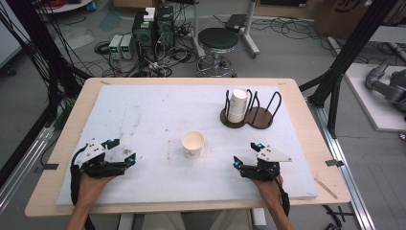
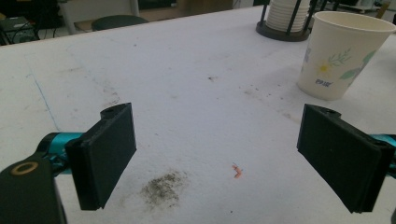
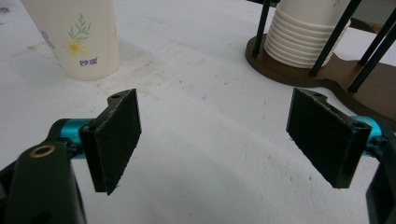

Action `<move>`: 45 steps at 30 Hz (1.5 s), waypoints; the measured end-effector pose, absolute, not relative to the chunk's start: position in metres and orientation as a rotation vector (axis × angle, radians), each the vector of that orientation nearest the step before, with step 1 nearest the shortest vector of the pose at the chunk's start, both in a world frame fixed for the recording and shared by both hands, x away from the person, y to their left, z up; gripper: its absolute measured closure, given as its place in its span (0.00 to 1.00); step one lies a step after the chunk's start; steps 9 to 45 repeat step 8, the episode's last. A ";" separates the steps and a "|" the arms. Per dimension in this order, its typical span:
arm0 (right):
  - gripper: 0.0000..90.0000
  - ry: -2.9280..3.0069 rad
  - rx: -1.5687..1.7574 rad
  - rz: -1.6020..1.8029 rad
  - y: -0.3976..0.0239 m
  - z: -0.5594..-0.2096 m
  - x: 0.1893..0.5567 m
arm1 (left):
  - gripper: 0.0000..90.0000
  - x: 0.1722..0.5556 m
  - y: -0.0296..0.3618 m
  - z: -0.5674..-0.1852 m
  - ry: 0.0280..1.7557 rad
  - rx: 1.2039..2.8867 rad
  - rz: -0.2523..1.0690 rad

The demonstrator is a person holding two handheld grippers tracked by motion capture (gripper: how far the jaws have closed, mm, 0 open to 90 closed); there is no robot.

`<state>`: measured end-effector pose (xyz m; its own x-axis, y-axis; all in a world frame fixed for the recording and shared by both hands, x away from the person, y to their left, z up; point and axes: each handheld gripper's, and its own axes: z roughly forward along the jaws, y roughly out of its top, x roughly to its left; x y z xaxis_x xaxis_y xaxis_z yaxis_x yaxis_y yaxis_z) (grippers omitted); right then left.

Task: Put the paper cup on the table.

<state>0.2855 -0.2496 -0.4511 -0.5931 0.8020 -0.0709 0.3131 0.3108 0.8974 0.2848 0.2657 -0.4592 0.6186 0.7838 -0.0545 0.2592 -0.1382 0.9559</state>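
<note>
A single paper cup [image 1: 193, 144] with a flower print stands upright at the middle of the white mat [image 1: 143, 110]; it also appears as the cup [image 2: 341, 53] at the upper right of the left gripper view and the cup [image 3: 77, 35] at the upper left of the right gripper view. A stack of paper cups [image 1: 237, 106] sits upside down in a dark two-bay wire holder [image 1: 261, 117] at the back right; the stack [image 3: 306, 32] shows close up. My left gripper [image 1: 125, 152] rests open at the front left, nothing between its jaws. My right gripper [image 1: 244, 154] rests open at the front right, likewise empty.
The mat lies on a wooden table [image 1: 306, 124]. A dirt smudge [image 2: 163, 189] and a small orange scrap [image 2: 237, 171] lie on the mat before the left gripper. A black stool [image 1: 218, 40] and electronics boxes [image 1: 153, 31] stand on the floor beyond the table.
</note>
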 end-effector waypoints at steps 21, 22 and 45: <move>0.20 2.062 0.982 1.263 -0.251 -0.451 0.285 | 0.13 0.284 0.265 -0.460 0.841 1.693 0.567; 0.20 2.062 0.982 1.263 -0.251 -0.451 0.285 | 0.13 0.284 0.265 -0.460 0.841 1.693 0.567; 0.20 2.062 0.982 1.263 -0.251 -0.451 0.285 | 0.13 0.284 0.265 -0.460 0.841 1.693 0.567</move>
